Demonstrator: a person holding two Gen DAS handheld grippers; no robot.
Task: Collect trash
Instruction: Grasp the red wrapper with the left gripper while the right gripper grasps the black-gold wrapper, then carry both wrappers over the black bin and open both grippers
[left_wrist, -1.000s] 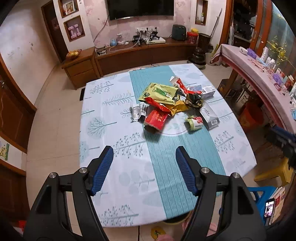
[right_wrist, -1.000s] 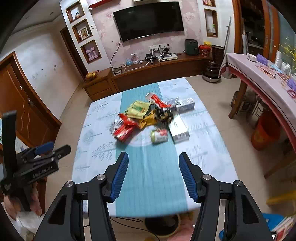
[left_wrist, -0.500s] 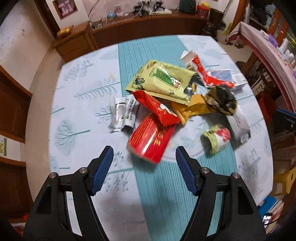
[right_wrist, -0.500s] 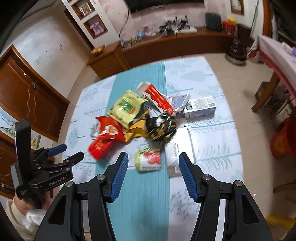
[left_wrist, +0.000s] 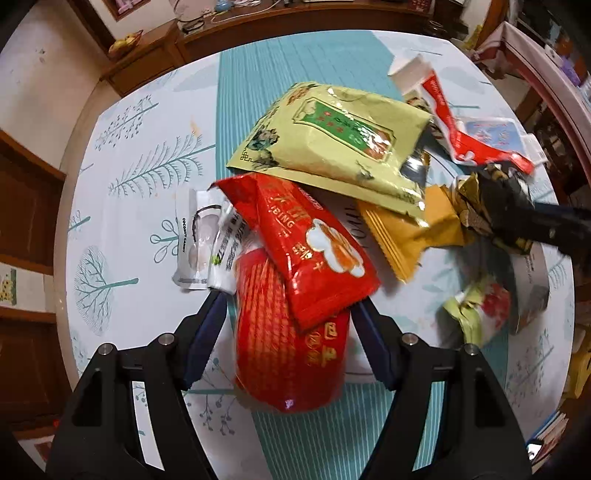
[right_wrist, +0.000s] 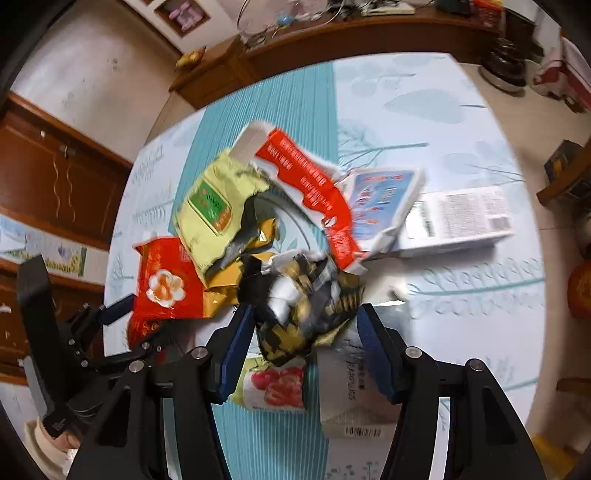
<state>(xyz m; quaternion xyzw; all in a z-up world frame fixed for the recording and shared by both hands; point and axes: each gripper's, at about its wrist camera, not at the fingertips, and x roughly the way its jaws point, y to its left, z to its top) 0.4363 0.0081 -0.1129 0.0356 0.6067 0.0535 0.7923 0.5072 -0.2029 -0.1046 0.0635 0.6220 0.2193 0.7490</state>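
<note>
A heap of trash lies on the table. In the left wrist view my left gripper (left_wrist: 290, 314) is open, its jaws either side of a red ribbed packet (left_wrist: 288, 354) that lies under a red snack bag (left_wrist: 306, 243). A yellow-green bag (left_wrist: 332, 136) and an orange wrapper (left_wrist: 406, 232) lie beyond. In the right wrist view my right gripper (right_wrist: 304, 325) is open around a crumpled black-and-gold wrapper (right_wrist: 306, 306). The left gripper (right_wrist: 122, 325) shows at the left there.
White sachets (left_wrist: 207, 240) lie left of the red packet. A red-white carton (right_wrist: 306, 177), a blue-white pack (right_wrist: 380, 199), white boxes (right_wrist: 458, 218) and a green-red wrapper (right_wrist: 273, 387) lie around. The tablecloth (left_wrist: 122, 206) has a teal runner. A wooden cabinet (right_wrist: 332, 40) stands behind.
Both grippers have moved forward and down into the heap. The left now straddles the red packet, the right the black-and-gold wrapper. Both stay open.
</note>
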